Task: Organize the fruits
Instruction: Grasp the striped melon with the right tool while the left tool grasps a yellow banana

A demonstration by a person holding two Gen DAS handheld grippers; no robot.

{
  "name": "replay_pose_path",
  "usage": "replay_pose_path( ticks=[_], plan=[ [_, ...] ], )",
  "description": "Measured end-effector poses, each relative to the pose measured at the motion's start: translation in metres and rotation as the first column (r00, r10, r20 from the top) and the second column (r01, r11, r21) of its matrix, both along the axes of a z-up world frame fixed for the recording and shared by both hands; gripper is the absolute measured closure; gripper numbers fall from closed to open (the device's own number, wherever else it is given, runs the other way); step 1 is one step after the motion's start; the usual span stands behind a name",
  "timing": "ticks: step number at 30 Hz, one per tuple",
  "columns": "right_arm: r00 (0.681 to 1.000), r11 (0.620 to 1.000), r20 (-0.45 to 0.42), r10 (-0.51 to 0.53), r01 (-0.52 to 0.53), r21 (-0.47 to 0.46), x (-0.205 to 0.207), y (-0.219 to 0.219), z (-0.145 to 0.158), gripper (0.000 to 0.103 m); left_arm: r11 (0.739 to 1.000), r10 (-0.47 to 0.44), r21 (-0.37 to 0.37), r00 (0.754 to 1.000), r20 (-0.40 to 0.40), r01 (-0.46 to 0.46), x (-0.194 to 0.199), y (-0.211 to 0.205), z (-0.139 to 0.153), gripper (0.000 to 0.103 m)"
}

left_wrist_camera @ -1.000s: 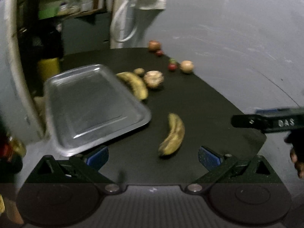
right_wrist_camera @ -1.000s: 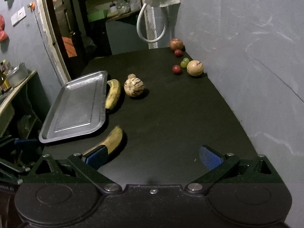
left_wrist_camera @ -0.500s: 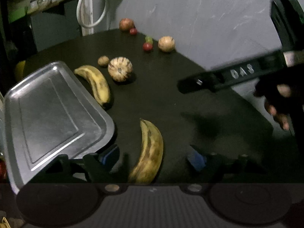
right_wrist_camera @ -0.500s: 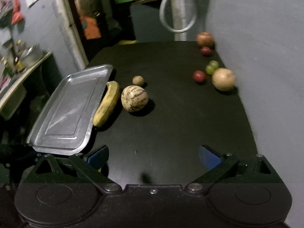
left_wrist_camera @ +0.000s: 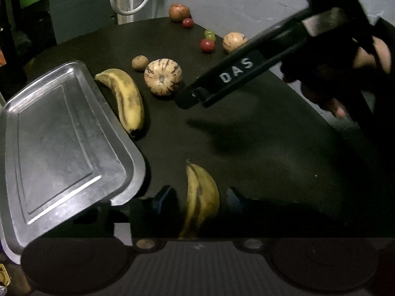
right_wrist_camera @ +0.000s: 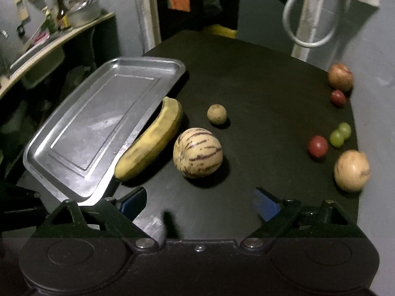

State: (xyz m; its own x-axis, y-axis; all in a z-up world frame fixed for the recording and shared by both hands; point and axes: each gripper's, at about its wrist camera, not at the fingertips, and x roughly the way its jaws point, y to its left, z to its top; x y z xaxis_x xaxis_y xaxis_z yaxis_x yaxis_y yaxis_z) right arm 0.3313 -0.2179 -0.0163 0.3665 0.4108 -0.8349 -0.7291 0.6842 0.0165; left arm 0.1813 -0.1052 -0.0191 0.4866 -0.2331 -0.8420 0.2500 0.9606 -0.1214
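Note:
A steel tray (left_wrist_camera: 56,135) lies at the left of the black table; it also shows in the right wrist view (right_wrist_camera: 98,123). My left gripper (left_wrist_camera: 197,198) is open, its fingers on either side of a spotted banana (left_wrist_camera: 201,197) without touching it. A second banana (left_wrist_camera: 126,98) lies against the tray's edge, also in the right wrist view (right_wrist_camera: 153,140). My right gripper (right_wrist_camera: 200,202) is open and empty, just short of the striped melon (right_wrist_camera: 197,153). Its finger marked DAS (left_wrist_camera: 237,74) reaches beside the melon (left_wrist_camera: 163,76) in the left wrist view.
A small brown fruit (right_wrist_camera: 216,114) sits behind the melon. Along the right wall lie a tan round fruit (right_wrist_camera: 351,170), a red fruit (right_wrist_camera: 318,146), green grapes (right_wrist_camera: 340,134), a small red fruit (right_wrist_camera: 338,98) and an apple-like fruit (right_wrist_camera: 340,77). A cluttered shelf (right_wrist_camera: 49,39) stands left.
My left gripper has closed in on the near banana, which now lies between its open fingers. My right gripper has moved forward and left toward the striped melon.

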Motion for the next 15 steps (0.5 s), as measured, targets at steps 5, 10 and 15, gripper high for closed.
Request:
replay_pose_path(
  ticks=[5,10,15],
  plan=[
    [0.998,0.998,0.008,0.056,-0.056,-0.038,0.017,0.013,-0.006,0.016,1.0,0.025,0.007,1.0,-0.018,-0.025,0.001,-0.001,0.001,0.059],
    [0.993,0.991,0.001,0.114,-0.114,-0.068,0.027,0.027,-0.011,0.02,0.999,0.045,0.003,0.998,-0.033,-0.045,0.001,-0.002,0.001,0.063],
    [0.99,0.986,-0.005,0.143,-0.143,-0.08,0.03,0.034,-0.014,0.026,0.998,0.062,-0.004,0.997,-0.05,-0.062,0.002,-0.003,0.001,0.065]
  ],
)
